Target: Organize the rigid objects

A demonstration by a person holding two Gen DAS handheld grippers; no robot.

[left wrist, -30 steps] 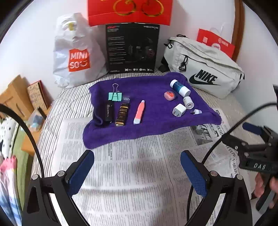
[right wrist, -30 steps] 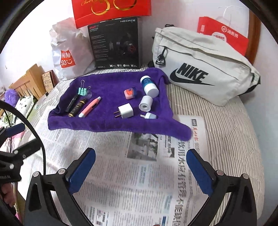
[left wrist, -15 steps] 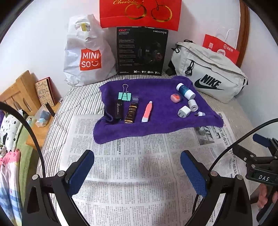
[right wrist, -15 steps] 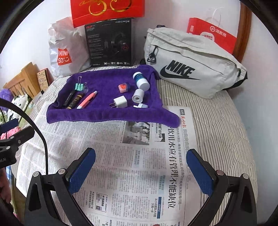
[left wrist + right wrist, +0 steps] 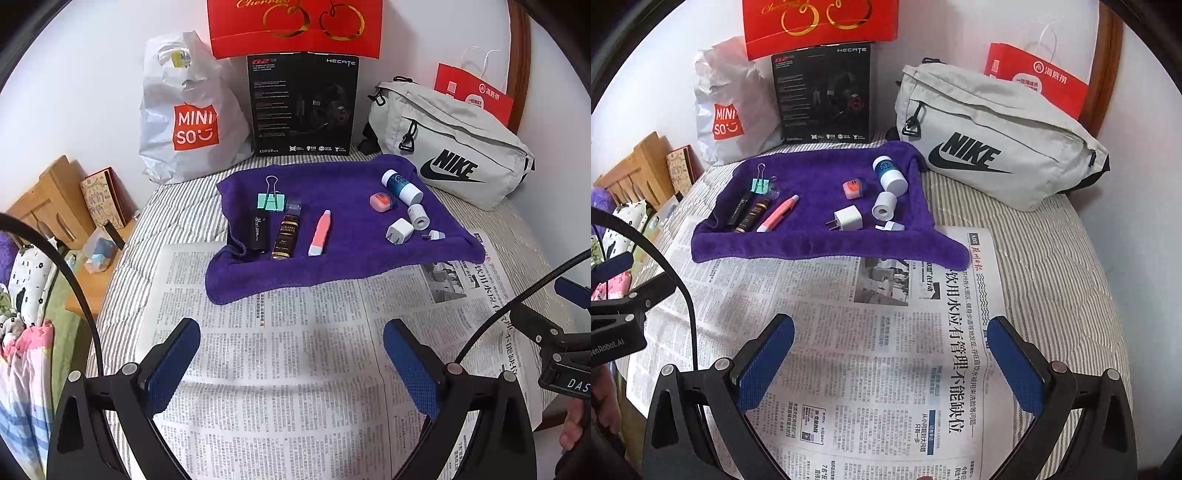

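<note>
Presently, the left gripper [image 5: 291,363] and right gripper [image 5: 890,363] are held spread wide and empty over the newspaper [image 5: 295,369]. Beyond it, a charger plug [image 5: 849,218], pink pen [image 5: 319,233] and binder clip [image 5: 272,201] are laid on the purple towel [image 5: 351,254].

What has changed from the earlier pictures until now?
Both grippers, left gripper and right gripper, moved back from the purple towel, so more newspaper shows. Nothing was grasped or released; both stayed open. The items on the towel kept their places.
</note>
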